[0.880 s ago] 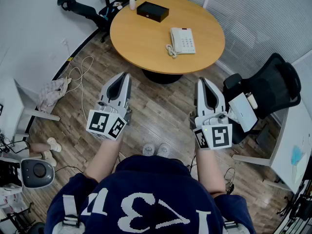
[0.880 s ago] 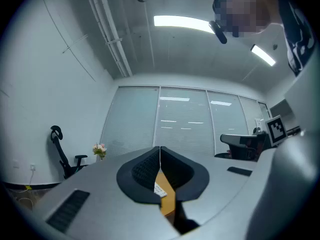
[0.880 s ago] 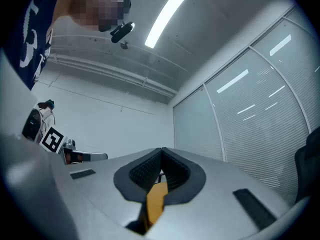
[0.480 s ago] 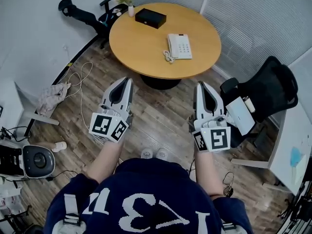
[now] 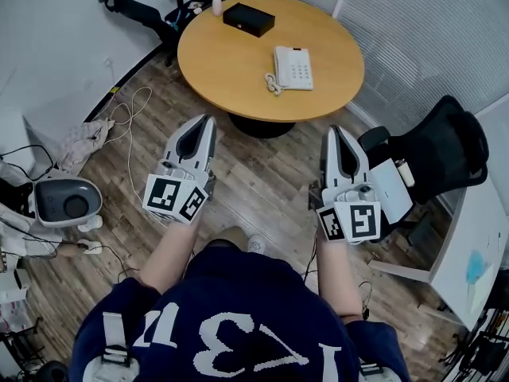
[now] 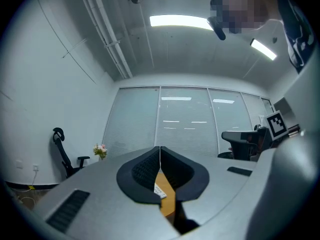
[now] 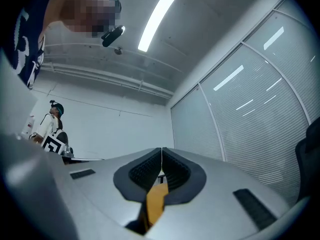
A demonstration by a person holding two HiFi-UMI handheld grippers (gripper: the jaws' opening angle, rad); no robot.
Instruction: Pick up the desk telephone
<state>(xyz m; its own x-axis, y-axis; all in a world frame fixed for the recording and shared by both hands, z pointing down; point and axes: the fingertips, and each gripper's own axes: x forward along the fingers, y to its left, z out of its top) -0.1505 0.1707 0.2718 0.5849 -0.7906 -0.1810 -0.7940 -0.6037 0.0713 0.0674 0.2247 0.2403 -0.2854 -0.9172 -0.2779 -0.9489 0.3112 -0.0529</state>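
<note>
Since earlier frame: grey floor unit (image 5: 66,201) shifted up view, now left of left gripper (image 5: 207,121). Left gripper and right gripper (image 5: 335,131): jaws together, empty. Desk telephone (image 5: 293,68) on round table (image 5: 231,62), ahead of both tips, well apart.

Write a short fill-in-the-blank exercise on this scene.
The desk telephone lies on a ____ wooden table.
The left gripper and the right gripper both have their jaws ____.
The box beyond the telephone is ____ in colour.
Missing words: round; shut; black.
</note>
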